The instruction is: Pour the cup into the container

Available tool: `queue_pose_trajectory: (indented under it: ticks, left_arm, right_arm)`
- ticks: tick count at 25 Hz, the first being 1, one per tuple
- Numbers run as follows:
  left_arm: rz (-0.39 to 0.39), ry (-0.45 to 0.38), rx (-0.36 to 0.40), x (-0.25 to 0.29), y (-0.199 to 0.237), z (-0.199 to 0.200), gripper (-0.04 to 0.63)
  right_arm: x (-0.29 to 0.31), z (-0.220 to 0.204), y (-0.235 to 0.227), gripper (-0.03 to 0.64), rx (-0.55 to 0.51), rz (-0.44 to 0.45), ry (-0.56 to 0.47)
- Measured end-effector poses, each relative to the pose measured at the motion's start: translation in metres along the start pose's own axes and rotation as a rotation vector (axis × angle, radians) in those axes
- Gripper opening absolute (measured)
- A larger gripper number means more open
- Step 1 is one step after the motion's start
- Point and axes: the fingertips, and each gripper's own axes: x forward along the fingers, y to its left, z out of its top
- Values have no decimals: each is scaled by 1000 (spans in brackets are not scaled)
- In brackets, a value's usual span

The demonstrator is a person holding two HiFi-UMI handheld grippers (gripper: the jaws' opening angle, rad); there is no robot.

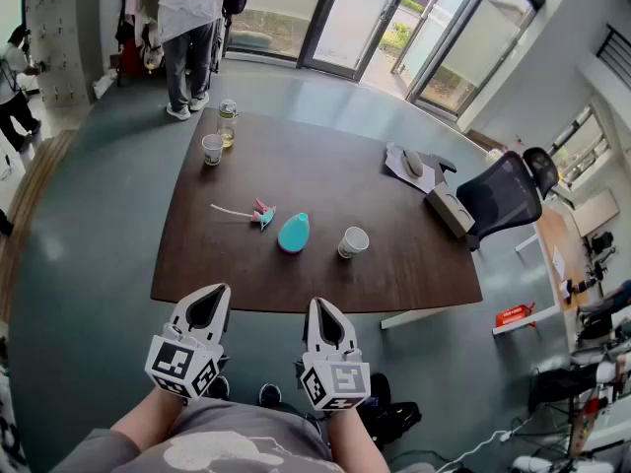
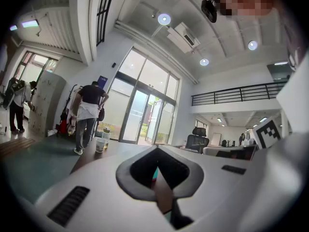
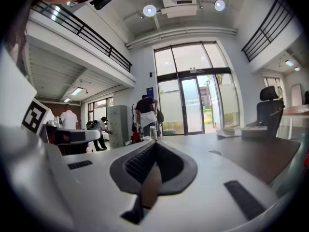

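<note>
Currently nothing is gripped: the left hand-held gripper and the right hand-held gripper are held side by side, low and close to the body, short of the near edge of the surface, which is read as a ready pose with the task not yet started. In each gripper view the jaws are seen pressed together with nothing between them, so both are judged empty. Both are pointed roughly level toward the far end of the room, not down at any object. The paper cup is stood upright near the middle of the surface, toward its right half, well apart from both grippers; its contents cannot be made out. A teal object is laid just beside it on the left, and a small pink and teal item further left. Whether the teal object is the container cannot be told; a jar and a second cup are set together at the far left corner, so the target is left uncertain. The paper cup is placed nearer the right hand-held gripper, so that one is judged the likelier to be used, and its jaws would first have to be opened. A person is seen standing beyond the far end.
</note>
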Motion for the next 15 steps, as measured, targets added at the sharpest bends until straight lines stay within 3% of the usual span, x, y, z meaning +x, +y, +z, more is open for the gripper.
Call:
queue_pose_trajectory:
  ticks: [5,15]
  left_arm:
    - [-16,-22,10,1,15,7,8]
    - [-14,14,12,38,4,-9,8]
  right_arm:
    - [8,11,-6,-12,-30,-98,-46]
    - [15,7,-55,-12,-21,-121,-46]
